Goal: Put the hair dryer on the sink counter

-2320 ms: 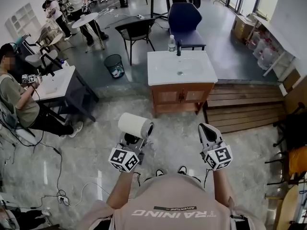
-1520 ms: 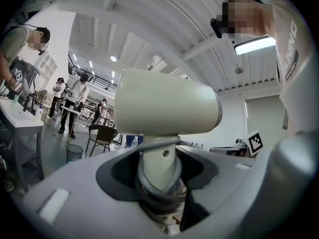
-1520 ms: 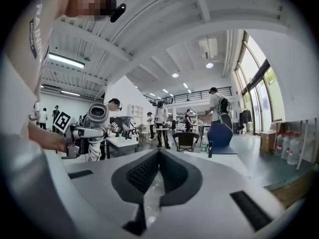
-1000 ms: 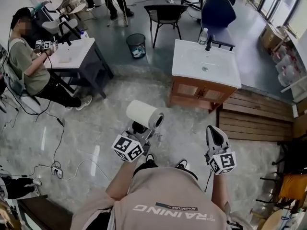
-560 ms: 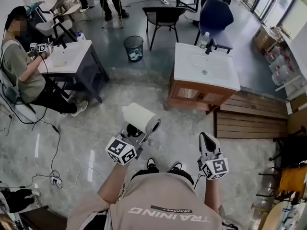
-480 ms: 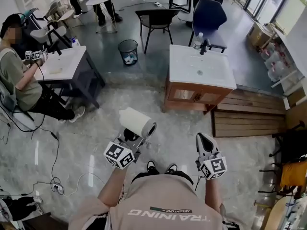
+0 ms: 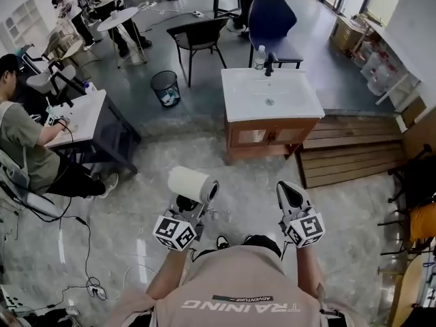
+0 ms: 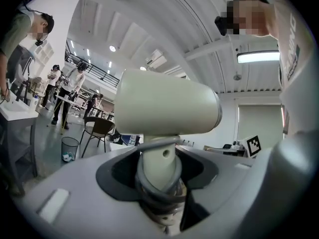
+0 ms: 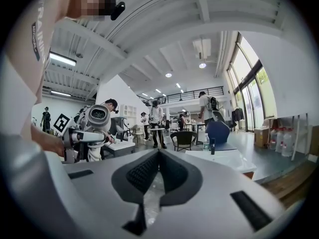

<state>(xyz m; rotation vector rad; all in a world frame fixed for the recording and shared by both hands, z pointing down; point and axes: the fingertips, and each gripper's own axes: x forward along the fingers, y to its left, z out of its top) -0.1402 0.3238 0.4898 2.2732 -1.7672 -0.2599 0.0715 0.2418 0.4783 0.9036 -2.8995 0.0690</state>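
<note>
A white hair dryer (image 7: pixel 193 184) stands upright in my left gripper (image 7: pixel 185 206), barrel across the top. In the left gripper view its barrel (image 8: pixel 167 108) fills the middle and its handle (image 8: pixel 159 164) sits clamped between the jaws. My right gripper (image 7: pixel 289 195) is level with it to the right, shut with nothing in it; in the right gripper view its tips (image 9: pixel 158 153) meet. The sink counter (image 7: pixel 300 105), a white top on a wooden cabinet, stands a few steps ahead across the floor.
A black faucet (image 7: pixel 270 63) and a water bottle (image 7: pixel 259 56) stand at the counter's far edge. A wooden platform (image 7: pixel 354 155) lies to its right. At the left a seated person (image 7: pixel 20 148) works at another sink table (image 7: pixel 92 111). Bin (image 7: pixel 165 87) and chairs (image 7: pixel 197 36) stand beyond.
The head view has swung, so the sink counter now sits a little further left. Both grippers keep their places in front of me; the hair dryer stays held.
</note>
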